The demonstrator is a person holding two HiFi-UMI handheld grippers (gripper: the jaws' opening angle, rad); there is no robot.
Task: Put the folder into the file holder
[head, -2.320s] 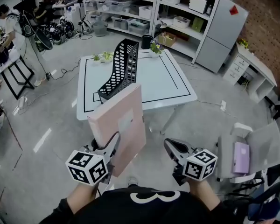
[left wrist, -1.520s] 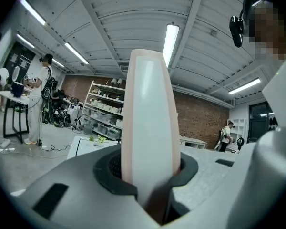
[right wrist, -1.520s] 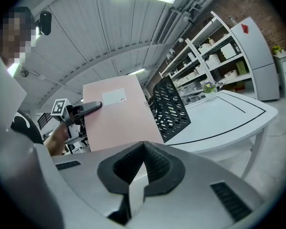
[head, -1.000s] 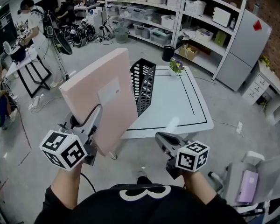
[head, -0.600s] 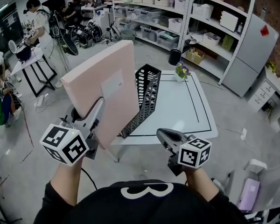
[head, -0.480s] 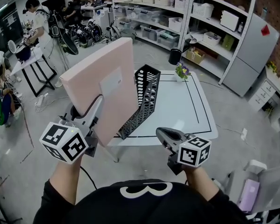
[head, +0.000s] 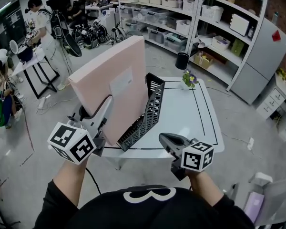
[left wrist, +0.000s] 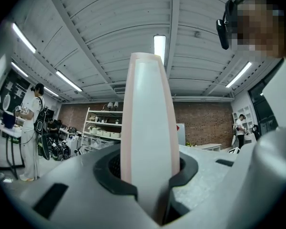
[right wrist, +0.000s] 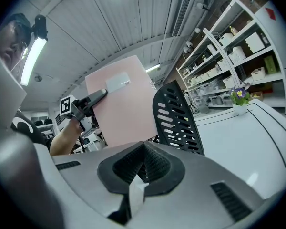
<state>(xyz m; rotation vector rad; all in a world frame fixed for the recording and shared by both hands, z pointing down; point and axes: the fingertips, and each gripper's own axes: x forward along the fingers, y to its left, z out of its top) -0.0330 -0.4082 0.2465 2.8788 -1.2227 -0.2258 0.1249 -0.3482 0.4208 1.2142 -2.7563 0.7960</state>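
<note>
A large pink folder [head: 113, 87] with a white label stands upright in my left gripper [head: 103, 120], which is shut on its lower edge. In the left gripper view the folder's edge [left wrist: 149, 128] rises straight up between the jaws. The black mesh file holder [head: 148, 109] stands on the near left part of the white table [head: 193, 116], just right of and beyond the folder. My right gripper [head: 168, 142] is shut and holds nothing, low in front of the table's near edge. From the right gripper view, the folder [right wrist: 121, 104] hangs left of the file holder [right wrist: 177, 116].
A small potted plant [head: 189, 78] sits at the table's far edge, with a black bin [head: 182, 60] on the floor behind it. Shelving [head: 190, 13] and a grey cabinet [head: 264, 56] line the back. People [head: 35, 18] and equipment occupy the left.
The table and file holder have come closer. My left gripper has carried the folder right, so it now overlaps the file holder's left side. The right gripper has stayed low and shut.
</note>
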